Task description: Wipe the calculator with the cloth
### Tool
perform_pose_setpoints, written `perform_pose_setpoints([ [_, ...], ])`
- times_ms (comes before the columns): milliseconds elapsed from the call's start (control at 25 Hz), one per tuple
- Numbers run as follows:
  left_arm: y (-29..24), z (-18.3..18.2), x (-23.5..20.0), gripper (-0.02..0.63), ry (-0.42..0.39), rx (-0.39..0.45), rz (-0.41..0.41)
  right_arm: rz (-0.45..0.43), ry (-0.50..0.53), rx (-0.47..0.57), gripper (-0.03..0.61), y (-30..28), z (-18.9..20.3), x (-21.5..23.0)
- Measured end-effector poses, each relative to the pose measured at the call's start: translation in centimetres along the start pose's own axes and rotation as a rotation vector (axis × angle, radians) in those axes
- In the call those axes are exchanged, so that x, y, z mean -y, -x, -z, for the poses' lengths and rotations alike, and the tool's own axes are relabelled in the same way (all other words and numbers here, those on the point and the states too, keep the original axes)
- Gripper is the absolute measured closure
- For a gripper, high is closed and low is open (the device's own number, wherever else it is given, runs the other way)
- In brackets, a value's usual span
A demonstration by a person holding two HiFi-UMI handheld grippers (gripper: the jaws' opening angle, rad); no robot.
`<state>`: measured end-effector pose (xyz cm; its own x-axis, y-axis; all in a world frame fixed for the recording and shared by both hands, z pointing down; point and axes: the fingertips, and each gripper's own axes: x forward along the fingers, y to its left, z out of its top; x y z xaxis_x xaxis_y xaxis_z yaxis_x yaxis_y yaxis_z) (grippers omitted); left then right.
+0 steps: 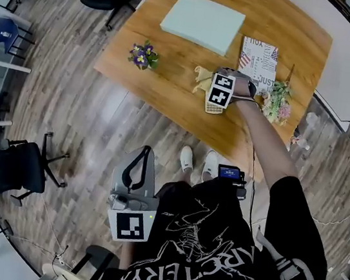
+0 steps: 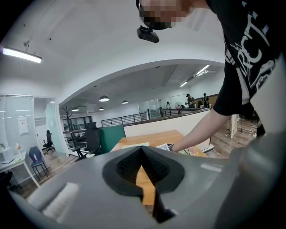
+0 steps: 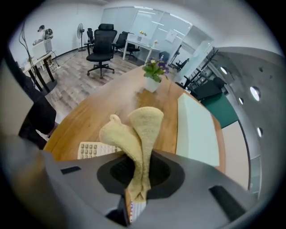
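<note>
A yellow cloth [image 1: 202, 78] hangs pinched in my right gripper [image 1: 211, 83], over the near part of the wooden table [image 1: 162, 92]. In the right gripper view the cloth [image 3: 138, 127] rises in two folds from between the jaws of this gripper [image 3: 141, 172], which is shut on it. The white calculator [image 3: 91, 150] lies flat on the table just left of and below the jaws; from the head view the calculator [image 1: 213, 108] shows partly under the marker cube. My left gripper [image 1: 145, 152] is held low beside the person's leg, away from the table. Its own view shows the left gripper [image 2: 143, 151] shut with nothing held.
A pale green pad [image 1: 202, 23] lies at the table's far side, a small pot of purple flowers [image 1: 142, 55] at its left edge. A printed booklet [image 1: 258, 60] and a dried flower bunch [image 1: 277, 102] sit right of the calculator. Office chairs [image 1: 7, 170] stand on the wood floor.
</note>
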<state>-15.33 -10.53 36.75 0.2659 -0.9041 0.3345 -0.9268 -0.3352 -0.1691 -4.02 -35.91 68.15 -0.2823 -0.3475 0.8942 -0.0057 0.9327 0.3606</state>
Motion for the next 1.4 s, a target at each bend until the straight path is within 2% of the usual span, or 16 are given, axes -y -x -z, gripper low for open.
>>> perform_pose_setpoints([
  [160, 0.1, 0.5, -0.2, 0.603, -0.004, -0.021, -0.013, -0.022, -0.016, -0.044, 0.522, -2.4, 0.9, -0.8],
  [400, -0.5, 0.4, -0.2, 0.603, -0.024, -0.02, -0.003, -0.058, 0.039, -0.07, 0.522, -3.3, 1.5, -3.5],
  [920, -1.3, -1.5, 1.3, 0.603, -0.026, 0.054, 0.046, -0.146, 0.049, -0.046, 0.522, -0.8, 1.8, -10.7],
  [1200, -1.4, -2.5, 2.5, 0.603, -0.031, 0.088, 0.08, -0.161, 0.051, -0.016, 0.522, 0.6, 1.3, -15.3],
  [1400, -1.1, -2.6, 3.0, 0.604, -0.047, 0.093, 0.094, -0.21, 0.069, -0.028, 0.522, 0.6, 1.3, -18.1],
])
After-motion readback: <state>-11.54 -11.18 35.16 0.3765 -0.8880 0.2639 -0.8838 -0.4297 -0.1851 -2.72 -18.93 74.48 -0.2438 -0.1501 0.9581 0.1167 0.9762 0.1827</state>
